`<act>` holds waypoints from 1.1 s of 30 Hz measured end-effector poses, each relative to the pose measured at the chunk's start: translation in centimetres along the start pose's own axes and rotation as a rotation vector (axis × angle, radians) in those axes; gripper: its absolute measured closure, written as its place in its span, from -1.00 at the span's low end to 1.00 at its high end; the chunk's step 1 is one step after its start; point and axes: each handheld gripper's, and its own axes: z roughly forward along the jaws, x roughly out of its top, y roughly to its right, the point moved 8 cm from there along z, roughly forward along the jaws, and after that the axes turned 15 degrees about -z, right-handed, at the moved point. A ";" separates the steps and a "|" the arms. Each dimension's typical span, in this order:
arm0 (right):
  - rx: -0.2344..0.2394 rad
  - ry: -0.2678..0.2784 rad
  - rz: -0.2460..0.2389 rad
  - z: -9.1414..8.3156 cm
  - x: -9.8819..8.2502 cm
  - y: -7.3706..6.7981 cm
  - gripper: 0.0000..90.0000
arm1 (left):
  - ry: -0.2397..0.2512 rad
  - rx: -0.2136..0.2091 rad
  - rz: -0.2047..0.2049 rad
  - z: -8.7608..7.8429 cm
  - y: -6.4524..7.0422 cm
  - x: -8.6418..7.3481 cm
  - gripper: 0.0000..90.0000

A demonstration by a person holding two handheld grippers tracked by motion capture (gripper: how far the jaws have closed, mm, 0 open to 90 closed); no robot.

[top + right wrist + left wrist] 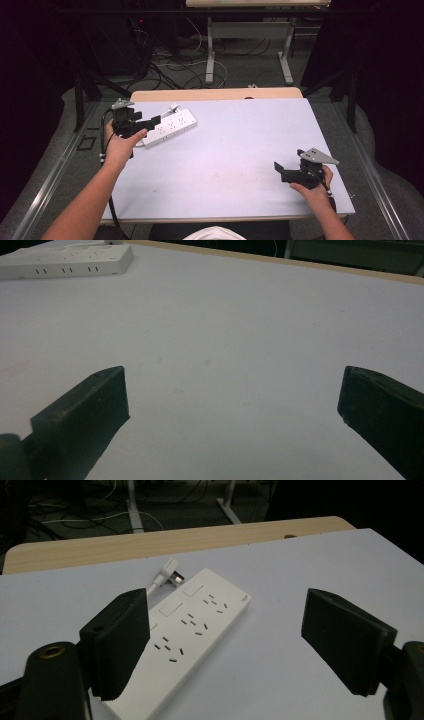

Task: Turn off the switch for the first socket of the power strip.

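Observation:
A white power strip [170, 126] lies flat at the back left of the white table top [230, 150], its plug [173, 107] resting just behind it. My left gripper [150, 124] hovers at the strip's left end, open, with nothing held. In the left gripper view the power strip [192, 630] runs under the left jaw, and the plug [169, 575] lies beyond it; the left gripper [225, 597] stands wide open. My right gripper [281, 172] is open near the front right, over bare table. The right gripper view shows that gripper [233, 372] open, with the power strip [65, 262] far off.
A wooden strip [215, 94] borders the table's far edge. Beyond it stand the metal legs of another table [210, 55], with cables [170, 65] on the floor. Dark curtains close both sides. The table's front edge runs just past my forearms.

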 end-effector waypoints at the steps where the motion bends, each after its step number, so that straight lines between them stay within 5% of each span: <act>1: 0.000 0.000 -0.004 0.0 0.0 0.0 -1.00 | -0.001 0.002 -0.004 0.0 -0.1 0.1 -0.49; 18: 0.007 -0.007 -0.009 0.1 -0.1 0.0 -1.00 | -0.017 0.104 -0.014 1.8 -1.5 1.2 -0.19; 33: 0.014 -0.008 -0.004 0.2 -0.2 0.0 -1.00 | 0.002 0.200 -0.097 4.1 -3.6 1.9 -0.17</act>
